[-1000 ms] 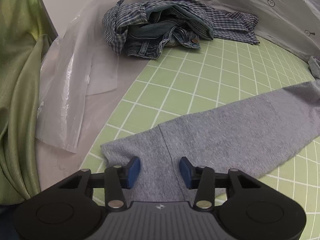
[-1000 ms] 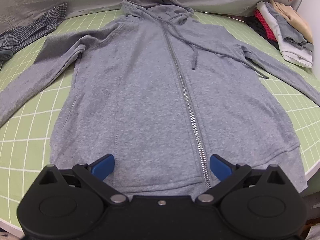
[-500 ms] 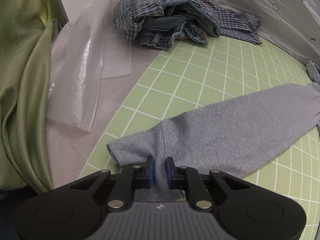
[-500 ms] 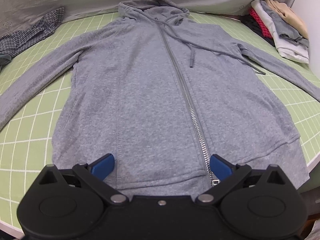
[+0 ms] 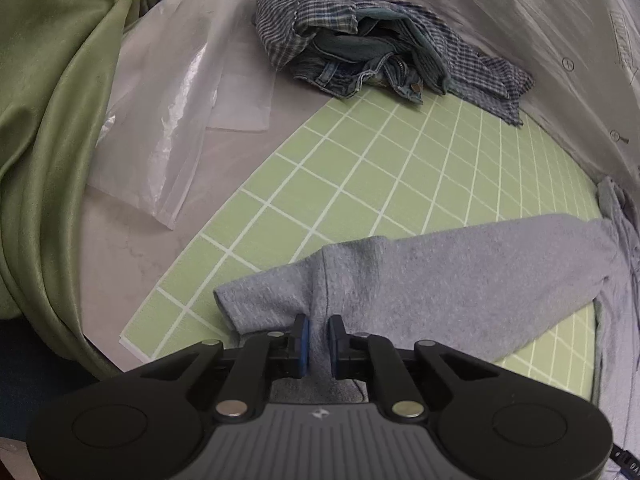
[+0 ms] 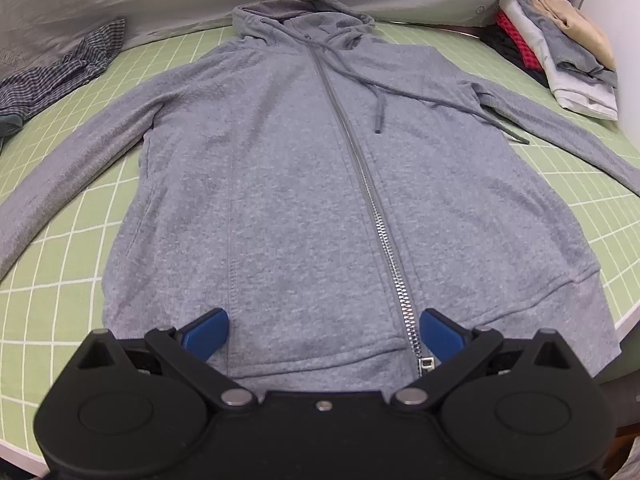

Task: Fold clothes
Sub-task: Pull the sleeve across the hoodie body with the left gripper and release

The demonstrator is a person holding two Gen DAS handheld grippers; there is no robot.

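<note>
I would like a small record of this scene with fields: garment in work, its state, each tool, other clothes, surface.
garment: grey hoodie, zipped
state: flat, front up, both sleeves spread out
left tool: closing on the cuff of one sleeve, cloth between its pads
right tool: open over the hem, nothing held
unfolded pile: checked shirt with jeans, at the mat's far corner
folded stack: at the far right
surface: green grid mat
</note>
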